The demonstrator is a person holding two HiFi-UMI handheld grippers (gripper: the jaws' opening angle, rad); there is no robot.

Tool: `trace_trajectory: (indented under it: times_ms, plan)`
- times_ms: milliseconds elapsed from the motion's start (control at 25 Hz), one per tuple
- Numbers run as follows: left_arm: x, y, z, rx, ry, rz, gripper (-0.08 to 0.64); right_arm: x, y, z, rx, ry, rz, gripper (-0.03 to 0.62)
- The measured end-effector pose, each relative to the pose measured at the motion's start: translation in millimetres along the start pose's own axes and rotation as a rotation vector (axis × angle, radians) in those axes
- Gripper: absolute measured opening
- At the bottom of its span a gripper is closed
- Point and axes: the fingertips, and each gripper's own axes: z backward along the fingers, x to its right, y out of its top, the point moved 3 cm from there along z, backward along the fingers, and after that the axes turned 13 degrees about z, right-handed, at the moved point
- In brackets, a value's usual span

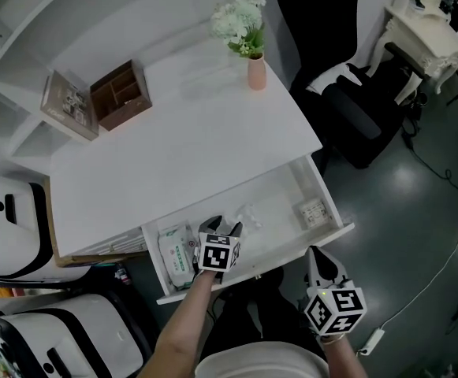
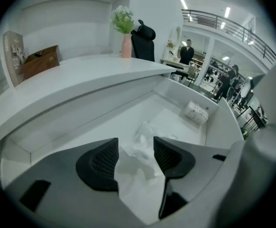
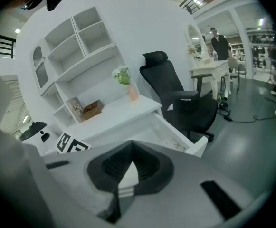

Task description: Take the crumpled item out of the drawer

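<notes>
Left gripper (image 2: 136, 145) gapes around the white, wrinkled crumpled item (image 2: 143, 150); right gripper (image 3: 131, 145) clenched.

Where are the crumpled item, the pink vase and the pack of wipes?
crumpled item (image 1: 249, 214): head view, its middle.
pink vase (image 1: 256, 72): head view, its body.
pack of wipes (image 1: 176, 252): head view, its top face.
</notes>
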Motion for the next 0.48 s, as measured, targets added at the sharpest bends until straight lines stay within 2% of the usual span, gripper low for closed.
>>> trace_trajectory:
  times_ms: [280, 480]
  plan:
    - [-4.7, -11.7, -24.5, -0.084, 0.007, 0.028, 0.219, 7.8, -11.0, 3.7, -0.018, -0.005, -0.066, 0.002]
    - [-3.4, -15.2, -32.7, -0.103, 0.007, 0.054, 0.216, 12.0, -10.4, 6.3, -0.012, -0.023, -0.079, 0.002]
